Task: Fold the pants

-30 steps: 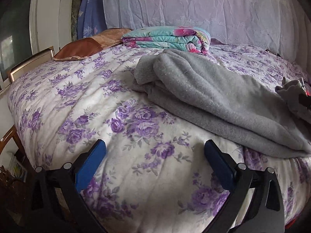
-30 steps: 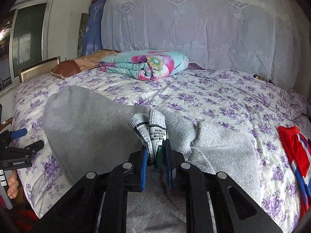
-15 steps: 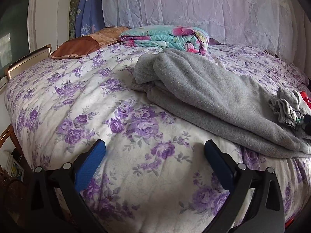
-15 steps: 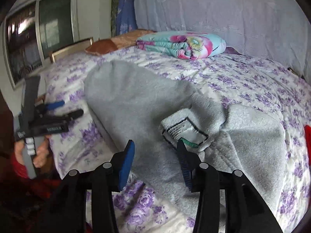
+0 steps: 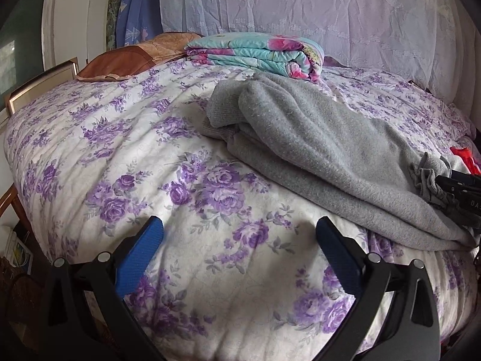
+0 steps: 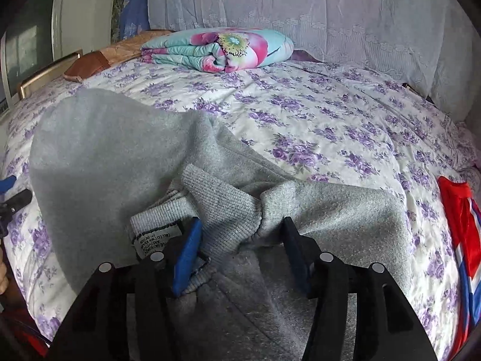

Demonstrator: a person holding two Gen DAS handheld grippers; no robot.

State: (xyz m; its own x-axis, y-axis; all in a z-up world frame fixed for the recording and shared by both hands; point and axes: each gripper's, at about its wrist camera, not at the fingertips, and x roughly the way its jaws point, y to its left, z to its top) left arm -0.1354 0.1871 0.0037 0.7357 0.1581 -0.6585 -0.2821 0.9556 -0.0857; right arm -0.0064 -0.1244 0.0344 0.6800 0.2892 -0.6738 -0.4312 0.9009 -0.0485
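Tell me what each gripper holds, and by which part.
Nothing is held. The left gripper stands open over bare quilt. The right gripper has just been opening; the pants waistband lies loose between its jaws.

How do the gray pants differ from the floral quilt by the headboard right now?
The gray pants are plain and lie loosely folded and rumpled near the bed's front edge; the floral quilt is patterned in teal and pink, folded into a neat bundle at the far end. Both rest on the purple-flowered bedspread.

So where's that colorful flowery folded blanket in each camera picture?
Left wrist view: the folded blanket lies top centre, just behind the gray pants.
Right wrist view: it lies top centre-left, far beyond the pants.
Shared landmark: the brown pillow left of the blanket.
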